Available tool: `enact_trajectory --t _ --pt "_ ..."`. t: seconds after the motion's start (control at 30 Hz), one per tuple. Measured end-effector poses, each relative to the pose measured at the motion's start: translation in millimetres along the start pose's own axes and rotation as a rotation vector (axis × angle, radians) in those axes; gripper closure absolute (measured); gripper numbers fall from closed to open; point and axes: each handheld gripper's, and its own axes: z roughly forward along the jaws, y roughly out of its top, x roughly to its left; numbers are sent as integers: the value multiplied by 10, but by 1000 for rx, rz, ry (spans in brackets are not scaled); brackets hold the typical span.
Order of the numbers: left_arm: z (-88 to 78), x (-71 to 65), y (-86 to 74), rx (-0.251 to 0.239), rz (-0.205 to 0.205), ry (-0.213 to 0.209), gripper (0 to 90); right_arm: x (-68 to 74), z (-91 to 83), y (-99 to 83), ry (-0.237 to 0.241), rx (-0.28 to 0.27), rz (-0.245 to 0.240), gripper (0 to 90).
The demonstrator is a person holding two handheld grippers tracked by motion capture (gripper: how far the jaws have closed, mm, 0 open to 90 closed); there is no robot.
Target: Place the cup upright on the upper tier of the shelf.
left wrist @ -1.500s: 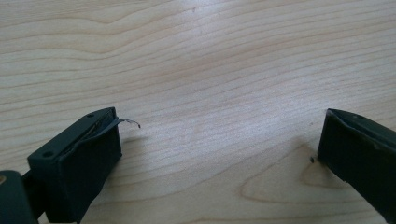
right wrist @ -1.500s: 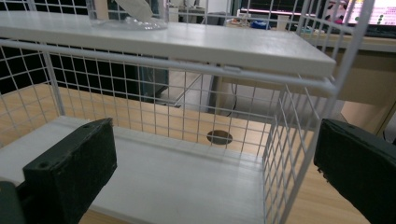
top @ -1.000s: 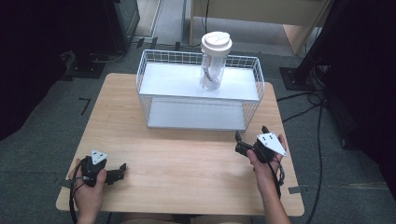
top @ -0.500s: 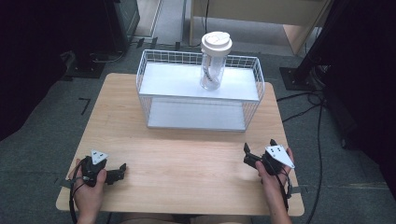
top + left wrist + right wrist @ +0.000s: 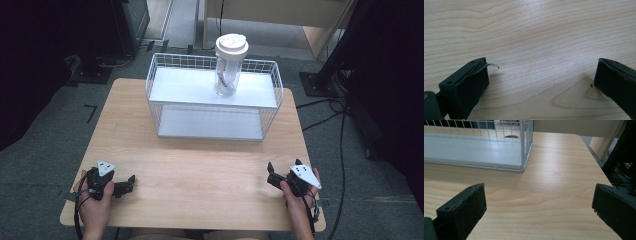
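A clear tumbler with a white lid (image 5: 229, 65) stands upright on the top shelf of a white wire rack (image 5: 215, 100) at the back of the wooden table (image 5: 200, 165). My left gripper (image 5: 129, 183) rests low at the table's front left, open, nothing between its jaws; in the left gripper view its fingers (image 5: 466, 85) hover just over bare wood. My right gripper (image 5: 272, 175) sits at the front right, open and empty. In the right gripper view its jaws stand wide apart, with the rack's lower shelf (image 5: 474, 152) ahead to the left.
The table's right edge (image 5: 596, 167) is close to my right gripper, with cables and a dark stand (image 5: 330, 75) on the floor beyond. A wide stretch of bare wood lies between the two grippers and in front of the rack.
My right gripper has drawn back from near the rack toward the table's front right edge. The left gripper has stayed put.
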Motion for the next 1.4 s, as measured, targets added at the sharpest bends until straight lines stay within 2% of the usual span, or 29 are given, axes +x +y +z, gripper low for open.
enact_trajectory --t 0.07,0.13,0.3,0.43,0.53,0.6,0.67,0.83,0.87,1.03,1.13,1.17,1.2,1.23,1.27,1.4 --pt "0 1 0 0 2 1 0 -24 -23 -50 -5 22 12 0" --pt "0 1 0 0 2 1 0 -51 -43 -59 -5 22 20 0" --pt "0 1 0 0 2 1 0 -84 -70 -70 -12 52 21 0" --pt "0 1 0 0 2 1 0 -115 -115 -96 -9 129 27 0" --pt "0 1 0 0 2 1 0 -129 -149 -111 -2 143 34 0" --pt "0 1 0 0 2 1 0 -152 -180 -131 -5 196 40 0" --pt "0 1 0 0 2 1 0 -162 -190 -142 -14 222 34 0" --pt "0 0 -1 0 1 1 0 -139 -207 -158 -17 261 2 0" --pt "0 0 -1 -1 1 1 0 -117 -211 -171 -23 291 -26 0" --pt "0 1 -1 -1 2 1 0 -48 -254 -214 -51 343 -113 0" --pt "0 0 -1 -1 1 1 0 -33 -289 -230 -52 343 -125 0" --pt "0 1 -1 -1 2 1 0 -35 -309 -238 -49 348 -115 0" --pt "0 1 0 0 2 1 0 -51 -324 -244 -23 363 -93 0" --pt "0 1 0 0 2 1 0 -51 -324 -244 -23 363 -93 0" --pt "0 2 0 0 1 0 0 -79 -307 -247 69 405 -35 0" --pt "3 8 4 -5 -4 -5 0 -66 -288 -241 90 406 -47 0"
